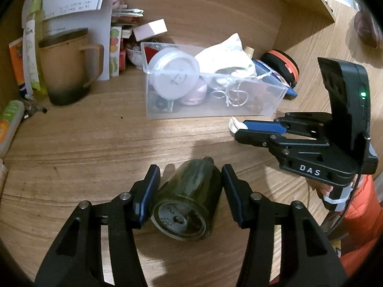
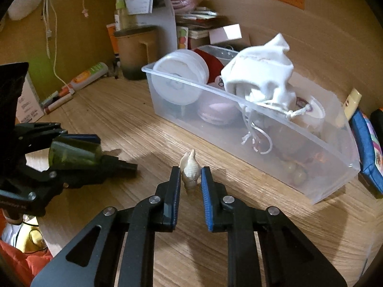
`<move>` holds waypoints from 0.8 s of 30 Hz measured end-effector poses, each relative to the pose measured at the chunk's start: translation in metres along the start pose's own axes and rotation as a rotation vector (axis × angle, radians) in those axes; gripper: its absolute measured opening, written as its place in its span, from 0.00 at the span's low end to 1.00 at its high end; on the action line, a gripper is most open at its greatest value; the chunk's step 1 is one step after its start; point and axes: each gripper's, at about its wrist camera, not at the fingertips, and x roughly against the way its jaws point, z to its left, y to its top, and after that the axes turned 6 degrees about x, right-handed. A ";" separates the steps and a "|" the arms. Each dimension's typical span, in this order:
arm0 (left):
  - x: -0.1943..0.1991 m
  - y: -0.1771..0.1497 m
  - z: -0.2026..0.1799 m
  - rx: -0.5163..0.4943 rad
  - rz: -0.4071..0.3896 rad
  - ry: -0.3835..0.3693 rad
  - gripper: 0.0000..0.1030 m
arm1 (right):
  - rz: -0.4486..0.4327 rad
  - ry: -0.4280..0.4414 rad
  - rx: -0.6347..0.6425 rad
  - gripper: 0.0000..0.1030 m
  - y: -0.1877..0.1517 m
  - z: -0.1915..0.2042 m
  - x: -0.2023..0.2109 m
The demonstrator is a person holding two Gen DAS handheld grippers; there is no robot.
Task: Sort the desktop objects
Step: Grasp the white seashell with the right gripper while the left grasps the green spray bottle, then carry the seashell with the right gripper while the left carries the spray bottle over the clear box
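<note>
At the bottom of the left wrist view, the left gripper (image 1: 190, 184) had its jaws clamped on a dark green jar (image 1: 186, 205) lying on its side on the tabletop (image 1: 83, 143). The clear plastic bin (image 2: 323, 167), at centre right in the right wrist view, held a white cloth pouch (image 2: 261, 71) and a round white lid (image 2: 177, 83). Below it, the right gripper (image 2: 190, 179) held a pale seashell (image 2: 190, 169) between narrow jaws.

Wooden desk (image 1: 83, 143) under warm light — brown wall (image 2: 323, 35) behind.
</note>
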 end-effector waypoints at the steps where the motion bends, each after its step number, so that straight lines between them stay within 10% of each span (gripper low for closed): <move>1: 0.001 0.001 -0.002 -0.004 0.000 -0.004 0.40 | -0.006 0.004 -0.003 0.15 0.001 0.001 0.002; 24: 0.014 0.026 -0.025 -0.067 -0.065 0.064 0.39 | -0.127 0.034 -0.024 0.15 -0.002 -0.018 0.044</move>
